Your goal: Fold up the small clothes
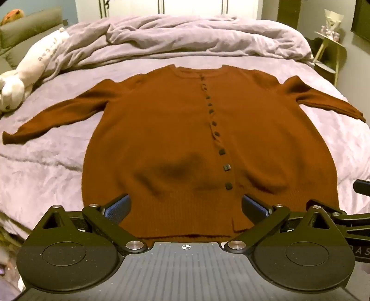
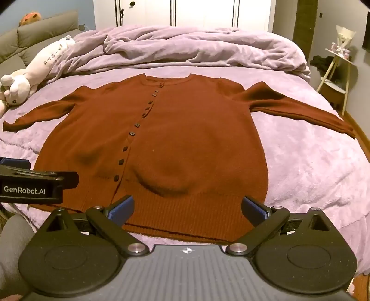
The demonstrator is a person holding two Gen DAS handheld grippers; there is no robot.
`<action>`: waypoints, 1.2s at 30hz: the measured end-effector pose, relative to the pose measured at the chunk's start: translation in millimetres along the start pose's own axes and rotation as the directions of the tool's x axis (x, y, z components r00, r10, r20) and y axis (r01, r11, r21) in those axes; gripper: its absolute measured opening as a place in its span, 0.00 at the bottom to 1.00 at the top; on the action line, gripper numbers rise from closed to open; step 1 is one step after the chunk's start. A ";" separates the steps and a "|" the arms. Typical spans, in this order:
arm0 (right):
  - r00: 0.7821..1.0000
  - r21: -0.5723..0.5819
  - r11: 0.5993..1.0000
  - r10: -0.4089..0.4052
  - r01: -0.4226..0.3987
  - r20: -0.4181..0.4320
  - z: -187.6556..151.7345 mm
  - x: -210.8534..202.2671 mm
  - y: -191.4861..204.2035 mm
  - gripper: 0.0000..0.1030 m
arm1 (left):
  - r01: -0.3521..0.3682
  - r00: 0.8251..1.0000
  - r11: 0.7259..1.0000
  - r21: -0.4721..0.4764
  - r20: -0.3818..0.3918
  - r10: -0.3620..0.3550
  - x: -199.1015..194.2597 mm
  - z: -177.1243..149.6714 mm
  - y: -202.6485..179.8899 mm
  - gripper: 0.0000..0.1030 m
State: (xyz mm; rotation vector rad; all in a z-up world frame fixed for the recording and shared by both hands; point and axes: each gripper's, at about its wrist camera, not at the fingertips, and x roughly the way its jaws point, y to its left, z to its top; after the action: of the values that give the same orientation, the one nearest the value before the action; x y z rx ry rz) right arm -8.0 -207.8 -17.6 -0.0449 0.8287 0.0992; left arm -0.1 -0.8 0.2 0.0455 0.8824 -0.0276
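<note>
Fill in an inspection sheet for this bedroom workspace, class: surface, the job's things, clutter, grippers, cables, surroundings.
Surface: lilac bed cover, soft, lightly rumpled.
Job's things: brown cardigan spread flat, buttoned, both sleeves out sideways, unfolded.
Clutter: crumpled duvet at the far end; white plush toy by the far left edge.
Grippers: left gripper and right gripper open above the hem, fingers holding nothing.
Cables: nothing seen.
Surroundings: white wardrobe doors; small side table on the right.

One cardigan (image 1: 175, 129), one duvet (image 1: 185, 39), one plush toy (image 1: 30, 69), two grippers (image 1: 186, 207) (image 2: 187, 208).
</note>
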 end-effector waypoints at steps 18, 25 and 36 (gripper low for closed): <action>1.000 0.006 1.000 0.004 -0.004 0.007 1.9 -1.4 0.1 0.96 | 0.015 1.000 1.000 -0.015 -0.014 -0.015 5.6 -5.1 -0.3 1.00; 1.000 0.001 1.000 0.004 -0.004 0.018 1.0 -3.8 1.0 0.96 | 0.018 1.000 1.000 -0.017 -0.016 -0.018 8.4 -6.3 0.0 1.00; 0.999 -0.013 1.000 0.013 -0.012 0.040 0.5 -6.6 2.2 0.96 | 0.022 1.000 1.000 -0.021 -0.021 -0.022 7.7 -8.7 -2.4 1.00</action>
State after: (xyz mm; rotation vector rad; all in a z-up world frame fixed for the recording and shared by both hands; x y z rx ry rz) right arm -12.3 -206.1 -12.4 -0.0500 0.7883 0.1169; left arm -2.0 -2.7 -11.2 0.0162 0.9047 -0.0385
